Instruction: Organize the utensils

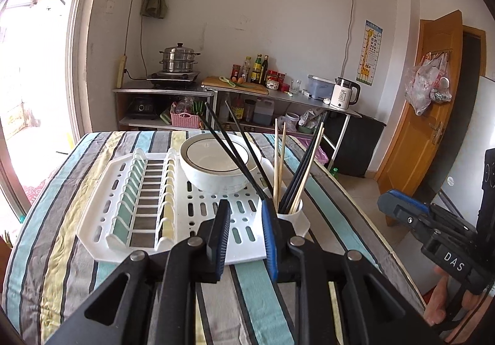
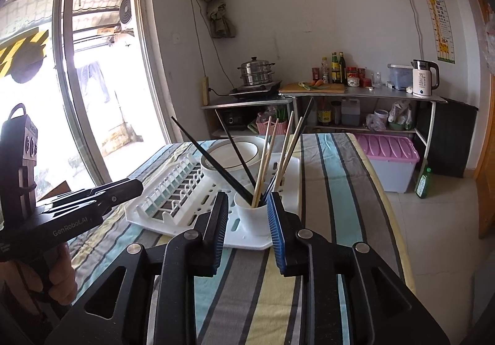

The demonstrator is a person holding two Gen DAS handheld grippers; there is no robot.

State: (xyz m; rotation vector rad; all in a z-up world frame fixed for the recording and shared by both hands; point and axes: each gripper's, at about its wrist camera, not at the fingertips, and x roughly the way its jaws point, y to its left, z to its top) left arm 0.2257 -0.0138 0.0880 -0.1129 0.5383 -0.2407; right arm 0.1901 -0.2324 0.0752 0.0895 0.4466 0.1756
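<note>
A white dish rack (image 1: 130, 221) (image 2: 173, 215) lies on the striped table. A white cup (image 1: 292, 216) (image 2: 252, 215) at its right corner holds several black and wooden chopsticks (image 1: 280, 159) (image 2: 263, 165), standing splayed. A white bowl (image 1: 216, 165) (image 2: 230, 156) sits in the rack behind it. My left gripper (image 1: 246, 221) is open and empty, just in front of the rack, left of the cup. My right gripper (image 2: 247, 215) is open and empty, its fingers framing the cup from the near side. The right gripper also shows in the left wrist view (image 1: 402, 212), off the table's right edge.
The striped tablecloth (image 1: 62, 252) (image 2: 340, 190) covers the table; its right edge runs close by. A steel counter (image 1: 278, 94) with a pot, bottles and a kettle stands behind. A pink-lidded bin (image 2: 389, 159) is on the floor. A glass door is at the left.
</note>
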